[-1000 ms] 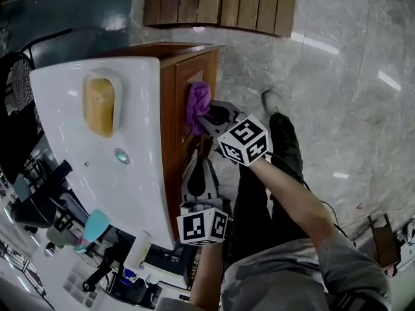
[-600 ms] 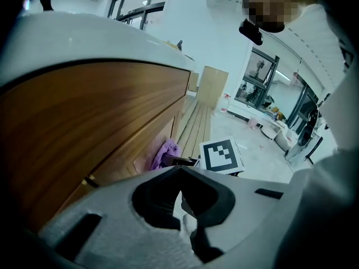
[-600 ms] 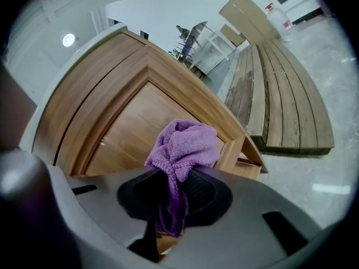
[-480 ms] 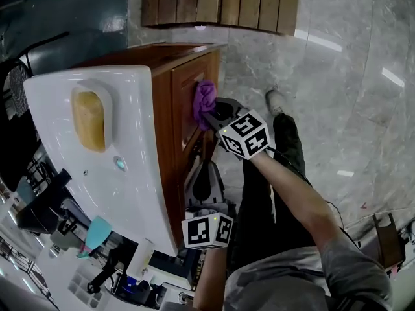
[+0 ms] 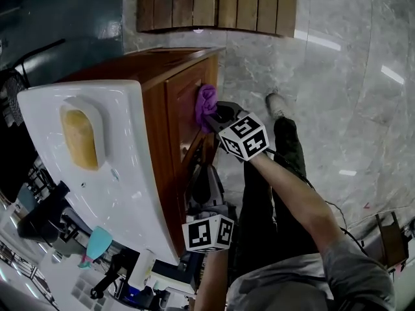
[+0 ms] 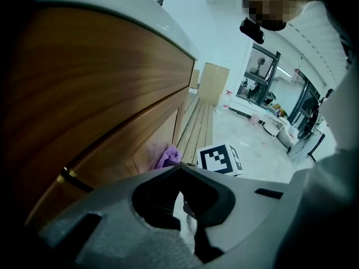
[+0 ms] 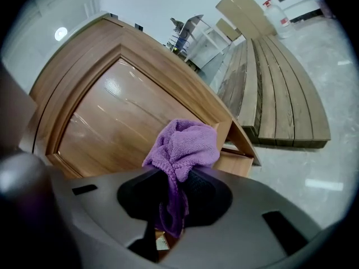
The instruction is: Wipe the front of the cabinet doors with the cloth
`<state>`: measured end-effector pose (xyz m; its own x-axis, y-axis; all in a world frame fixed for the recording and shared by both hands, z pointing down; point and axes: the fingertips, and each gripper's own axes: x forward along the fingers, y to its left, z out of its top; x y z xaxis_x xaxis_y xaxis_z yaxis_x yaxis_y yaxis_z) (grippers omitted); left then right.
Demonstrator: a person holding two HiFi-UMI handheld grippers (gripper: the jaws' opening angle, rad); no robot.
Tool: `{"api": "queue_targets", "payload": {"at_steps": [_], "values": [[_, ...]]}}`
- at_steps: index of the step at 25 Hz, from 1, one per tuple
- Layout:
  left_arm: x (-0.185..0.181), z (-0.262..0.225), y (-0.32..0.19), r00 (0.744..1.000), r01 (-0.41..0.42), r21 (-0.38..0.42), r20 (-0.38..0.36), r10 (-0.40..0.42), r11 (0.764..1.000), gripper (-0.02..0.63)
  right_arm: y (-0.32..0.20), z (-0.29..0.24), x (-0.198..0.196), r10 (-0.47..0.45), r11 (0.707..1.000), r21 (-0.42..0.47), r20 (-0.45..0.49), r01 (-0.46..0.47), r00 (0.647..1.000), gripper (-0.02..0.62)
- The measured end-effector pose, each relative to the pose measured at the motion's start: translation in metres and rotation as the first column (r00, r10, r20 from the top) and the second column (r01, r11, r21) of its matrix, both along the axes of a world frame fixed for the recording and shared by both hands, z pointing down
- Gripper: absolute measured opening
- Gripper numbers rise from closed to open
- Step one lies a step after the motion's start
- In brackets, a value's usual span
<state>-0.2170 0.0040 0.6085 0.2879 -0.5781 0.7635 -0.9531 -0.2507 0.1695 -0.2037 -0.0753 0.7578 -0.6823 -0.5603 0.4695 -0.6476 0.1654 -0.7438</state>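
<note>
The right tongs, clamped on the purple cloth, had slid it farther across the cabinet door, so wiping seemed under way. The left tongs hung closed and empty.

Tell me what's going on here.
A person is cleaning a wooden cabinet under a white sink top. The right gripper is shut on a bunched purple cloth, held against the cabinet door. The left gripper is shut and empty, nearer the person, beside the cabinet front.
</note>
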Motion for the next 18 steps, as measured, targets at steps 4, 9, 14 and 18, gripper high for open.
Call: {"api": "queue_targets", "payload": {"at_steps": [4, 9, 14, 18], "values": [[0.005, 0.008, -0.004, 1.0, -0.008, -0.002, -0.003, 0.008, 1.0, 0.008, 0.0, 0.01, -0.001, -0.012, 1.0, -0.013, -0.014, 0.012, 1.0, 0.078], [0.009, 0.017, -0.005, 1.0, -0.011, -0.014, -0.007, 0.011, 1.0, 0.008, 0.002, 0.02, 0.001, -0.009, 1.0, -0.017, -0.052, 0.008, 0.999, 0.078], [0.009, 0.019, -0.007, 1.0, -0.006, -0.022, -0.013, 0.005, 1.0, 0.008, 0.003, 0.034, 0.006, -0.016, 0.999, -0.042, -0.086, 0.012, 0.996, 0.078], [0.008, 0.019, -0.007, 1.0, 0.002, -0.027, -0.006, -0.002, 1.0, 0.008, 0.005, 0.047, 0.009, -0.019, 0.997, -0.082, -0.098, 0.011, 0.995, 0.078]]}}
